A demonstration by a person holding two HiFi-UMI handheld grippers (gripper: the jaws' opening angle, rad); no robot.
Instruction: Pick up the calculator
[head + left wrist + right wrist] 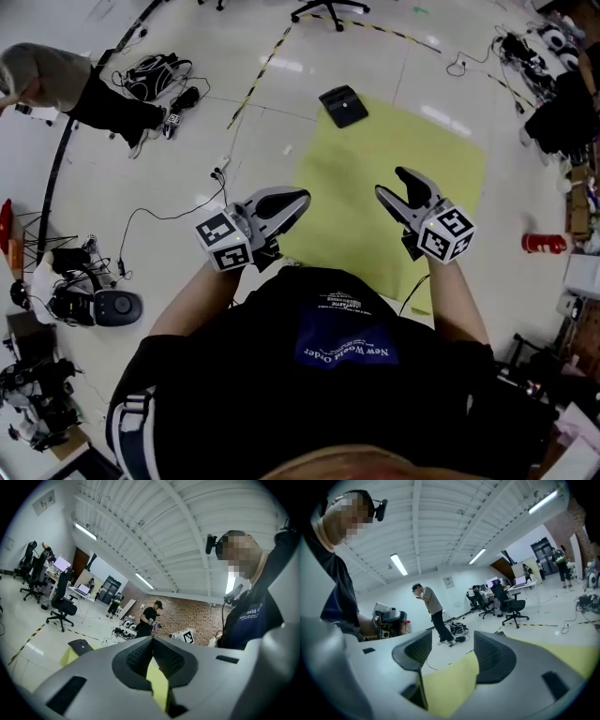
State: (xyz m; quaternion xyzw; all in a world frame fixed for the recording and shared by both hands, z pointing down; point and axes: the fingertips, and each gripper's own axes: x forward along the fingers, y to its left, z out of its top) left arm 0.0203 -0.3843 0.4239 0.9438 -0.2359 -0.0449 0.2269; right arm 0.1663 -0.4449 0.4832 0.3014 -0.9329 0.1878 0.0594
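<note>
Calculator (pixel 343 105) is out ahead, a dark slab flat at the far left corner of the yellow mat (pixel 394 178), set askew to the mat's edges. It looks nearly square from up here, so its long axis and which way it points can't be called. It's well clear of both grippers.

Left gripper (pixel 298 199) hangs over the mat's near left edge with its jaws together and nothing in them. Right gripper (pixel 388 181) is over the mat, jaws apart and empty.

All around is a glossy white floor (pixel 187 178) with cables (pixel 150 214), striped tape (pixel 255 73) and an office chair (pixel 63 603). There's a brick wall (pixel 187 613) and a ribbed white ceiling with tube lights (pixel 398 564).

The shirt (pixel 345 354) reads "New World Order", upside down in the head view.
</note>
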